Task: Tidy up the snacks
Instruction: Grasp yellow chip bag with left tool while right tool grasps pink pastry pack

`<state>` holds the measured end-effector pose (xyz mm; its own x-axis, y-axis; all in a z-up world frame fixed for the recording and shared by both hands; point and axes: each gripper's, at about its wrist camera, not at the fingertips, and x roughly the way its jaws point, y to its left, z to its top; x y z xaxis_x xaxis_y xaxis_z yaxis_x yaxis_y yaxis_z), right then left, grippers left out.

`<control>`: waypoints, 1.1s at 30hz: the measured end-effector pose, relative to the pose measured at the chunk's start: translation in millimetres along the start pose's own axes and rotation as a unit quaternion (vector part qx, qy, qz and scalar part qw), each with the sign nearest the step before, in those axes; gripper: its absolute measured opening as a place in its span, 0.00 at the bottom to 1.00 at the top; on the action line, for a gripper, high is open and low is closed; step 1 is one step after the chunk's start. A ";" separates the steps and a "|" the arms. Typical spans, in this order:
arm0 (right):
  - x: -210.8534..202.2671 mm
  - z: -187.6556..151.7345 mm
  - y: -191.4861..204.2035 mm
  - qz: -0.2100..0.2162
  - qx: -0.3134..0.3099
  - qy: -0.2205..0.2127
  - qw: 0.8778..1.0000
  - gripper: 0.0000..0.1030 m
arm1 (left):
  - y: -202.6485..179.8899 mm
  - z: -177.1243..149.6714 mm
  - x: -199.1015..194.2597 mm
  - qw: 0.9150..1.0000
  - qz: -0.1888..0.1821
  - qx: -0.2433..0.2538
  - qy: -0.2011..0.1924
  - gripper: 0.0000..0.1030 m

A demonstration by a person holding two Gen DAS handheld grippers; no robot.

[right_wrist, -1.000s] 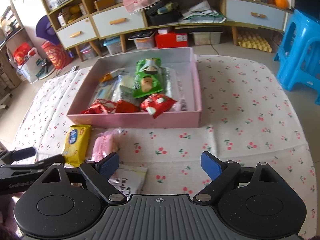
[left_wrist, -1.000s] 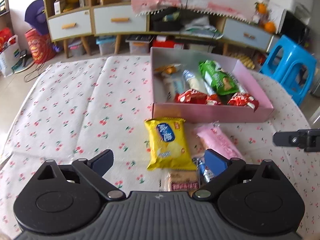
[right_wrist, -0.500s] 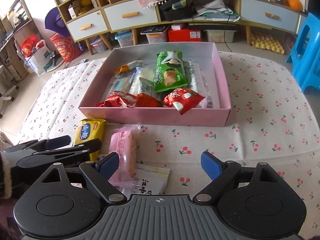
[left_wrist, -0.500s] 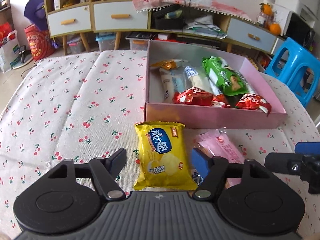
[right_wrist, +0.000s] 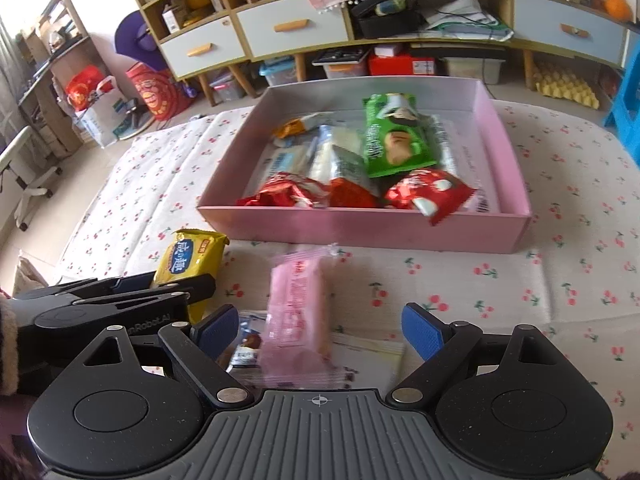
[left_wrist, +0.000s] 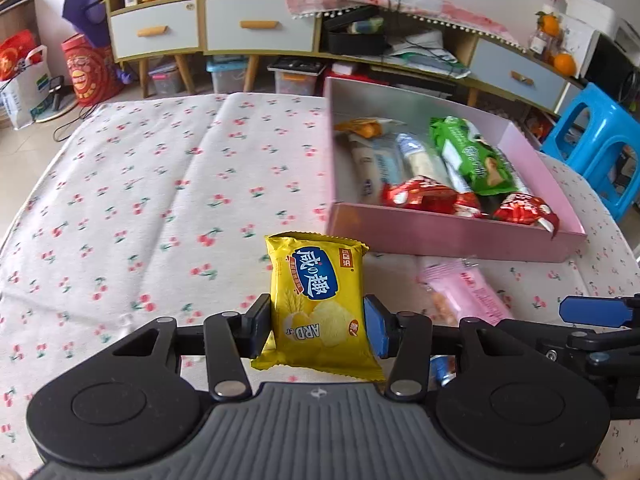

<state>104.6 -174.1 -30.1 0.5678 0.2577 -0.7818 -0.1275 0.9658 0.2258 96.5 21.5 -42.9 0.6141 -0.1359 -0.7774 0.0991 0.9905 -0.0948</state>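
Two risks. Left gripper (left_wrist: pixel 316 326) jaws closing on yellow cracker pack (left_wrist: pixel 318 304) near pink box (left_wrist: pixel 448 236): thin crackers may crush. Right gripper (right_wrist: pixel 318 328) jaws apart over pink snack pack (right_wrist: pixel 298 320), not touching; slippery wrapper may slide away.

The yellow packet (left_wrist: pixel 318 300) is seen between the pads of the closing left hand-held gripper (left_wrist: pixel 316 326), both pads touching its sides. A pink box (left_wrist: pixel 452 236) of snacks is seen beyond, a pink packet (left_wrist: pixel 464 292) beside.
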 end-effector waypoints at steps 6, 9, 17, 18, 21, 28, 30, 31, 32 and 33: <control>11.7 -1.7 14.0 -0.005 -0.019 -0.001 1.000 0.88 | 16.2 -2.4 -7.0 1.000 0.009 -0.012 0.008 0.43; 15.9 -2.1 19.1 -0.004 -0.026 -0.003 1.000 0.86 | 21.4 -3.3 -10.3 1.000 0.009 -0.011 0.010 0.43; 27.6 -3.5 30.1 -0.003 -0.042 -0.001 0.999 0.78 | 28.6 -5.6 -13.4 1.000 0.007 -0.005 0.016 0.43; 28.9 -3.4 30.6 -0.004 -0.043 0.001 0.999 0.74 | 29.0 -5.7 -13.5 1.000 0.007 -0.005 0.016 0.43; 31.0 -3.6 30.8 -0.005 -0.046 0.005 0.999 0.64 | 30.4 -5.4 -13.5 1.000 0.006 -0.006 0.017 0.43; 31.4 -3.5 28.9 -0.007 -0.047 0.010 0.999 0.37 | 27.4 -5.7 -13.4 1.000 0.003 -0.004 0.021 0.43; 31.0 -2.4 26.9 -0.004 -0.041 0.013 0.999 0.31 | 27.3 -5.7 -13.6 1.000 0.003 -0.004 0.021 0.43; 30.5 -2.0 25.9 -0.005 -0.039 0.013 0.999 0.31 | 27.5 -5.5 -13.8 1.000 0.003 -0.005 0.021 0.43; 30.2 -1.3 24.8 -0.006 -0.036 0.013 0.999 0.31 | 27.4 -5.5 -13.8 1.000 0.002 -0.005 0.021 0.43; 29.7 -0.8 24.0 -0.007 -0.035 0.013 0.999 0.31 | 27.6 -5.2 -14.1 1.000 0.002 -0.006 0.021 0.43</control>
<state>117.8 -143.2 -48.3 0.5488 0.2449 -0.7993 -0.1765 0.9685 0.1755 86.5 50.8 -37.8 0.5811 -0.1318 -0.8031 0.0872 0.9912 -0.0996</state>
